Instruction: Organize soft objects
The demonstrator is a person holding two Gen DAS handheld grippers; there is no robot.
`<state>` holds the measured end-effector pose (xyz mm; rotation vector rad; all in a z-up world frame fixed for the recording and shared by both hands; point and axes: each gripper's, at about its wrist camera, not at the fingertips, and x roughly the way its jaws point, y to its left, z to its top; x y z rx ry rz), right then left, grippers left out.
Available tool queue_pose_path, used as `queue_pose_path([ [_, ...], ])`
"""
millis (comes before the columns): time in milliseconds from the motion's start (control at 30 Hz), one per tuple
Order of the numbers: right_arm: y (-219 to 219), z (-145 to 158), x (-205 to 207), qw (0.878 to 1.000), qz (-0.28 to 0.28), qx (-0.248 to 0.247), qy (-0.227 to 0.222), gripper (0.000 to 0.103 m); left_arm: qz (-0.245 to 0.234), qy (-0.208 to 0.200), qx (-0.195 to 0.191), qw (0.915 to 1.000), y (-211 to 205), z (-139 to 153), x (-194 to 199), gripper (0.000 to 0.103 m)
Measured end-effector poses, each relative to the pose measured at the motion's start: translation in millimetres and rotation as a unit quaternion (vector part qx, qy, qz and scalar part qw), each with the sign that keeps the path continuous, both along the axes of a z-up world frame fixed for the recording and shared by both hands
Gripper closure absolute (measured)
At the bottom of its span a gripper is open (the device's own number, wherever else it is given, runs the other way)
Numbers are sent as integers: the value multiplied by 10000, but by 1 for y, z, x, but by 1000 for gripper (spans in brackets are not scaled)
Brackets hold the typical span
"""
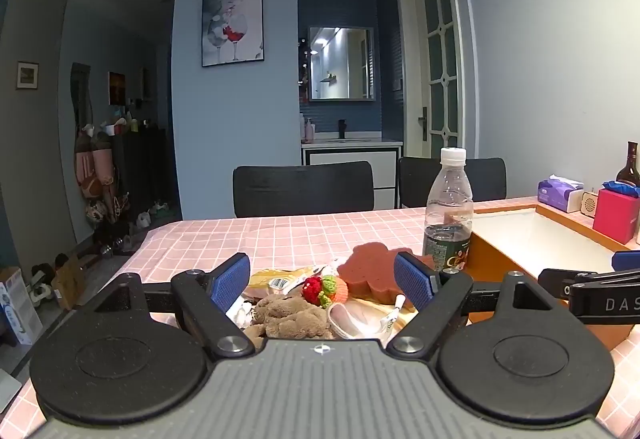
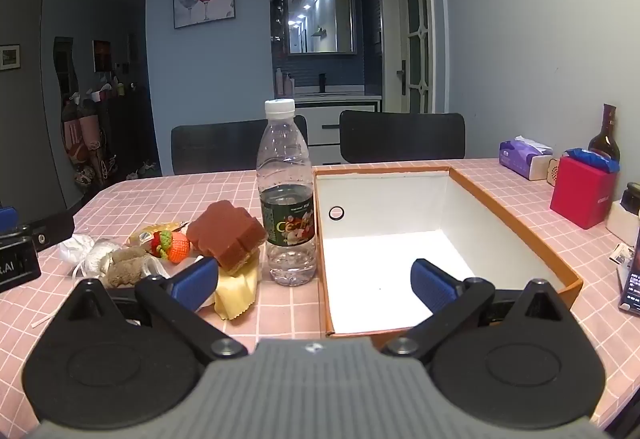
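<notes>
1. Pink checked tablecloth [image 2: 460, 175]: all items are laid on it.
2. Soft pile, left of the water bottle [image 2: 286, 195]: brown sponge [image 2: 226, 235], knitted strawberry [image 2: 174, 245], brown plush toy [image 1: 290, 315], yellow cloth [image 2: 236, 289] (partly hidden under the sponge).
3. Orange-rimmed box [image 2: 516, 221], white inside, just right of the bottle.
4. Left gripper [image 1: 322, 281]: fingers spread wide over the pile, nothing grasped.
5. Right gripper [image 2: 316, 283]: fingers spread wide, nothing grasped.
</notes>
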<state>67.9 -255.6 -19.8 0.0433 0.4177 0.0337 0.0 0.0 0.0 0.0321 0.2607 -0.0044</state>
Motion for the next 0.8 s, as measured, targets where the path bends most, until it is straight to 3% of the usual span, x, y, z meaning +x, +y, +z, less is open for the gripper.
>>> queue_pose_path([
  [800, 4, 2, -3, 10000, -6, 5, 75, 3, -23, 43, 1, 10000, 3, -12, -1, 7],
])
